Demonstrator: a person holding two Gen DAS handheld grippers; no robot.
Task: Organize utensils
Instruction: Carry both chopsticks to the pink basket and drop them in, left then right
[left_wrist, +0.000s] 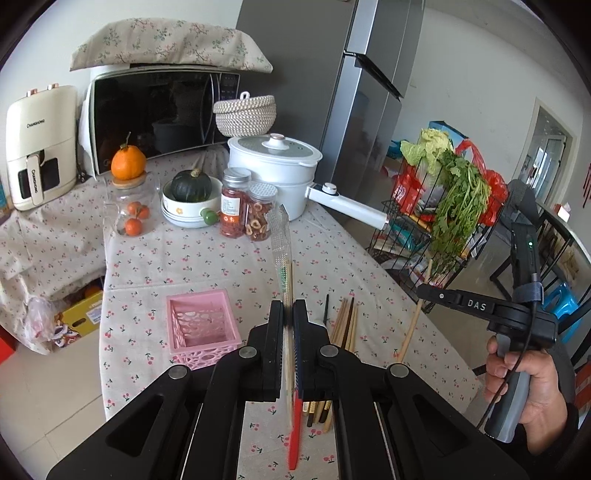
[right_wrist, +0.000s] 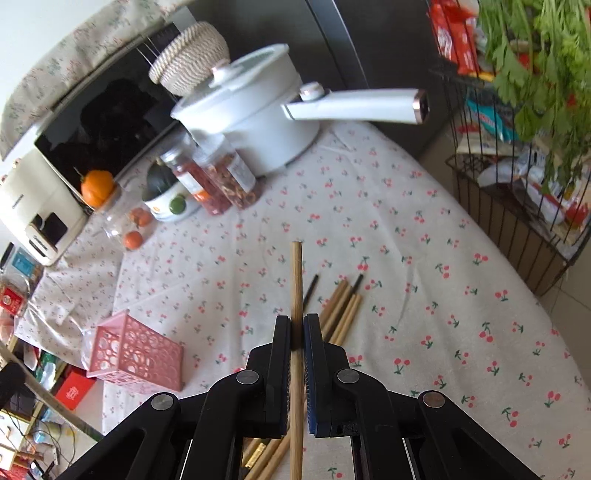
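My left gripper (left_wrist: 288, 314) is shut on a packaged pair of chopsticks (left_wrist: 282, 251) in a clear wrapper with a red end, held above the table. A pink perforated basket (left_wrist: 201, 328) stands just left of it; the basket also shows in the right wrist view (right_wrist: 136, 354). My right gripper (right_wrist: 296, 325) is shut on a single wooden chopstick (right_wrist: 296, 280), lifted above a loose pile of wooden and dark chopsticks (right_wrist: 341, 306). In the left wrist view the right gripper (left_wrist: 424, 290) holds that chopstick (left_wrist: 415, 321) at the table's right edge, and the pile (left_wrist: 345, 325) lies beside my left fingers.
A white pot (left_wrist: 277, 166) with a long handle, two jars (left_wrist: 245, 210), a bowl with a squash (left_wrist: 190, 195), a glass jar of oranges (left_wrist: 131, 206), a microwave (left_wrist: 155, 114) and an air fryer (left_wrist: 38, 147) stand at the back. A wire rack (right_wrist: 517, 206) with greens stands right of the table.
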